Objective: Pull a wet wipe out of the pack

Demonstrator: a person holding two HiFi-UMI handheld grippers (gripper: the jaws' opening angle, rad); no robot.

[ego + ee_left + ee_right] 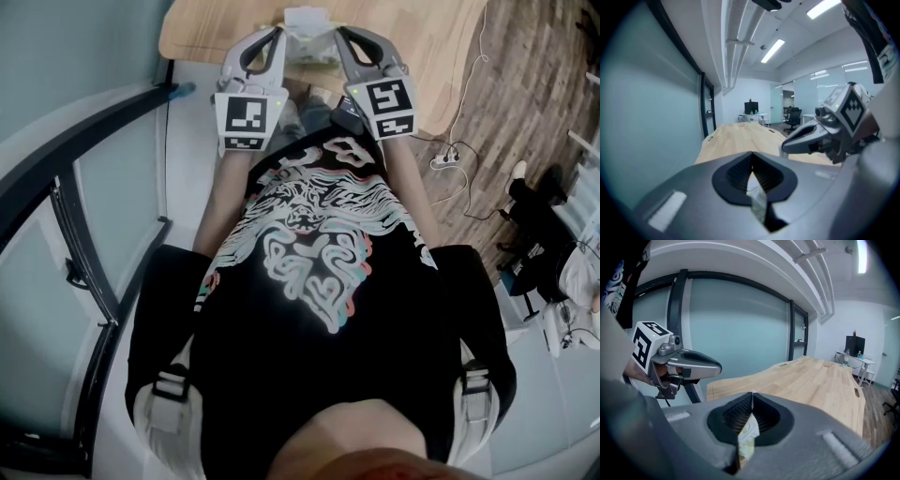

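A white wet wipe pack (306,21) lies at the near edge of the wooden table (206,33), between the two gripper tips. My left gripper (279,36) comes at it from the left and my right gripper (339,36) from the right. In the left gripper view the jaws (751,161) stand closed, with pale film of the pack (758,201) pinched in the gap. The right gripper (752,401) is likewise shut, with crinkled white-green pack film (746,437) between its pads. No pulled-out wipe shows.
The long wooden table (820,380) runs away from me. A glass wall with black frames (66,225) stands on the left. Cables and a power strip (448,156) lie on the wood floor at the right. Desks and chairs (792,119) are far off.
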